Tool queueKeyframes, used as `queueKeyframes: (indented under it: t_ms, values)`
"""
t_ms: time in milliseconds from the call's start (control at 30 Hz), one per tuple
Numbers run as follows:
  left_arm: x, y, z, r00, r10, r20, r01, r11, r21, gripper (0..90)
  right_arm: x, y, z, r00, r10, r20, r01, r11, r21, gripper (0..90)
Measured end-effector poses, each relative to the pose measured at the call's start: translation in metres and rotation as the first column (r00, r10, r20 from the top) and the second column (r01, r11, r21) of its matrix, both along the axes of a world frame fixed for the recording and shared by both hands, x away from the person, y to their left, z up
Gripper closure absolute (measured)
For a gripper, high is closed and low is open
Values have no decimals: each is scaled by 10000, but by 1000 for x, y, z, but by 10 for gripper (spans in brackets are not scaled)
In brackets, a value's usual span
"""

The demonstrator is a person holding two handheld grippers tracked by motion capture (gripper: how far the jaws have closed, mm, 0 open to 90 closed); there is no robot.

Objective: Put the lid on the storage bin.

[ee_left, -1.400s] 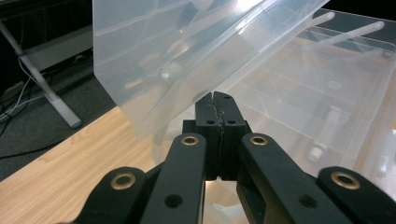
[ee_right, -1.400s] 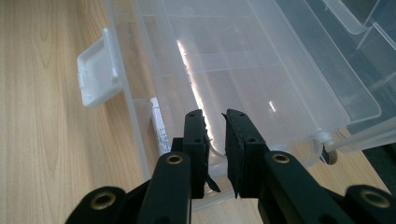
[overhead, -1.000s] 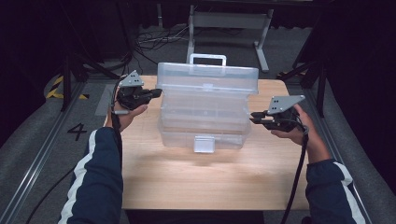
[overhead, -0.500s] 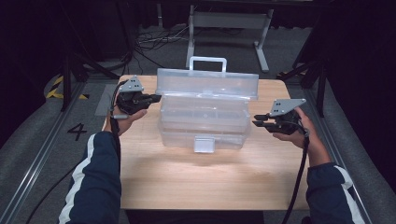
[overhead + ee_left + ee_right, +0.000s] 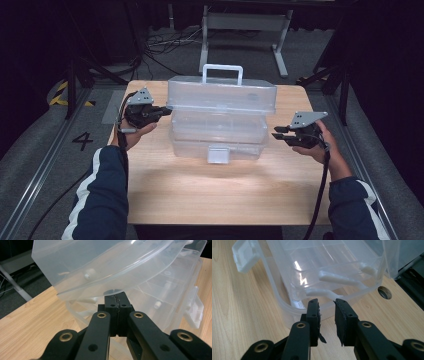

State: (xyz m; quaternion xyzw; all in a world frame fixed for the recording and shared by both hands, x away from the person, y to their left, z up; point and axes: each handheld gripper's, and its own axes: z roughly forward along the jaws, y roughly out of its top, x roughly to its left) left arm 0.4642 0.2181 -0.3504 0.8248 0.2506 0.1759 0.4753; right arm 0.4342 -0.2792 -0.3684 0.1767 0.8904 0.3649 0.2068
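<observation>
Here, clear toolbox (image 5: pixel 220 117) (lid raised) on table (image 5: pixel 200 190)

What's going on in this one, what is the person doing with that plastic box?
A person works on a clear plastic toolbox on a wooden table, a gripper in each hand. The left gripper, jaws shut, sits at the edge of the raised lid on its left end. The right gripper is just off the box's right end; its jaws have just been opening, with nothing between them.
</observation>
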Motion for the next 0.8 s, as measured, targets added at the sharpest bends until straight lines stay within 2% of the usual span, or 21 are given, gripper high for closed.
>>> queueKeyframes:
  t_ms: [500, 700, 800]
  values:
    - [-6, 0, -7, 9998, -117, -151, 121, 9995, 286, 900, -4, -6, -9, 9994, -327, -142, 333, 9986, 418, 690]
    - [-8, 2, -9, 9998, -109, -152, 115, 9990, 429, 900, -3, -11, -11, 9981, -549, -264, 568, 9954, 773, 679]
    - [-10, 3, -11, 9998, -107, -189, 116, 9987, 499, 900, -3, -10, -12, 9977, -587, -328, 610, 9954, 740, 666]
